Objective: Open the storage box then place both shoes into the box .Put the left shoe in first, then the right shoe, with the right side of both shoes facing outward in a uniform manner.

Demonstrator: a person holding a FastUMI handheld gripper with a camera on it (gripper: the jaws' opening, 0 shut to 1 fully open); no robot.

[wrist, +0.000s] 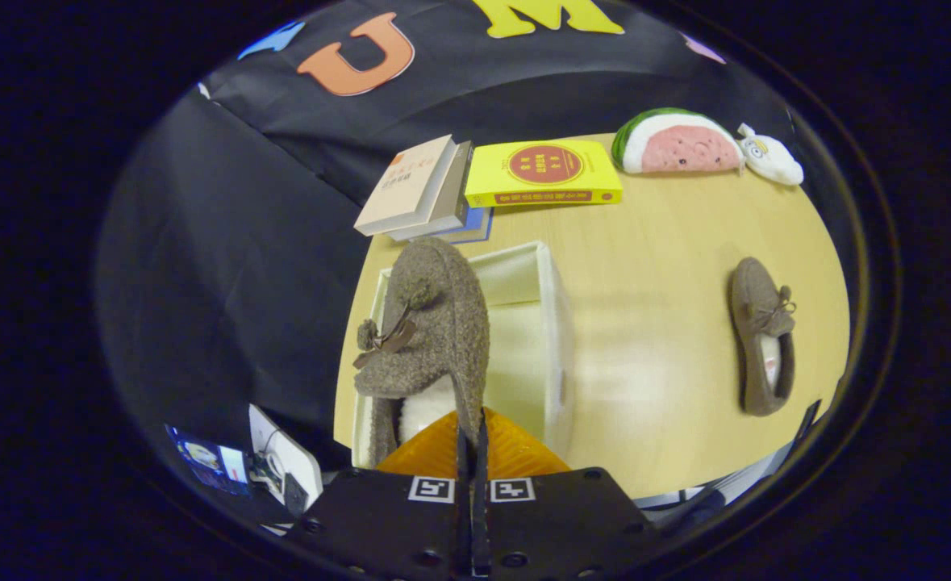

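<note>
- Gripper view, leftmost: a white device (285, 460) with cables, off the desk edge beside the gripper.
- Next right: gripper (472, 440) closed to a narrow slit on the heel wall of a fuzzy brown shoe (427, 323), both fingers pinching it; shoe hanging toe-forward over the open white box (552, 323), bow and pom-pom turned toward the left.
- Behind the box: a stack of books (423, 190) leaning near the wall, then a yellow book (544, 173) lying flat.
- Further right on the desk (661, 242): a watermelon-slice plush (677, 144), with a small white plush (772, 157) just beside it.
- Far right: the second shoe (760, 335) lying on the desk, well apart from the box.
- Step in hand, by judgement: box already open, first shoe being lowered in.
- Next move likely calls for: easing the shoe down inside the box walls, checking which side faces out, letting go, then crossing the desk for the other shoe.
</note>
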